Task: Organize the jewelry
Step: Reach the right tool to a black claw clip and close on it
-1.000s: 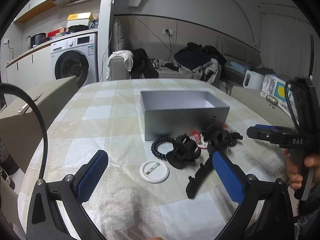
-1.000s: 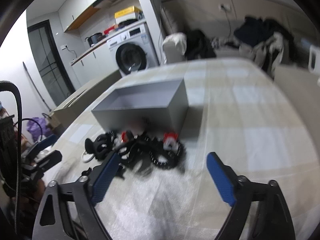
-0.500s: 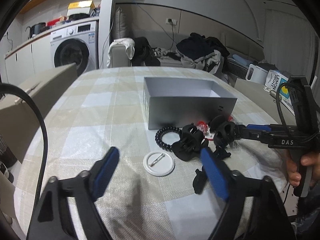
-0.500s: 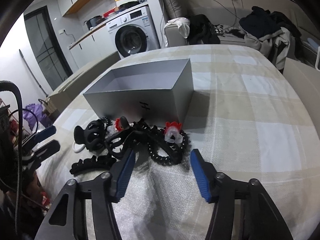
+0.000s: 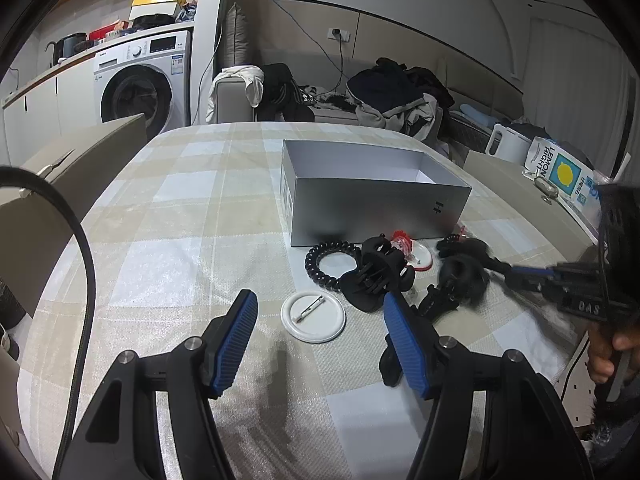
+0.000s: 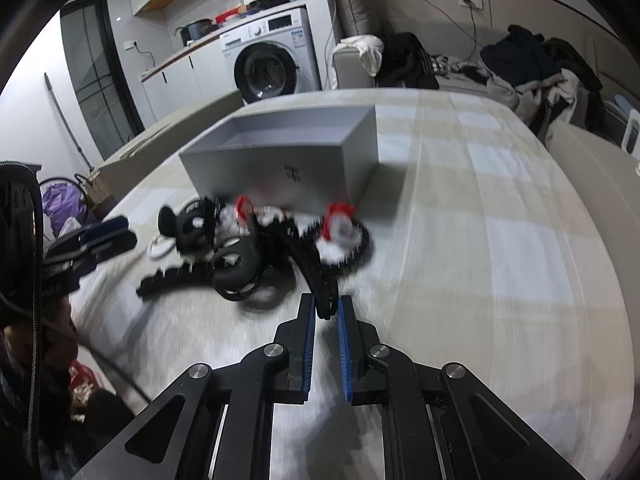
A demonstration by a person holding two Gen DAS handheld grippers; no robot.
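Note:
An open grey box (image 5: 372,196) stands on the checked tablecloth, also in the right wrist view (image 6: 280,160). In front of it lies a pile: a black spiral hair tie (image 5: 326,260), black claw clips (image 5: 374,280), a red and white clip (image 5: 402,240) and a white round pin badge (image 5: 313,317). My left gripper (image 5: 320,334) is open just before the badge. My right gripper (image 6: 325,312) is shut on the end of a black claw clip (image 6: 316,268) at the pile's near edge; it shows from the side in the left wrist view (image 5: 516,272).
A cardboard box (image 5: 60,184) stands at the table's left edge. A beige chair back (image 5: 516,196) and a lemon carton (image 5: 560,168) are on the right. A washing machine (image 5: 140,88) and a sofa with clothes (image 5: 392,96) are behind.
My right gripper has moved in to the pile and closed from wide open onto a black claw clip. My left gripper has narrowed a little and moved nearer the badge.

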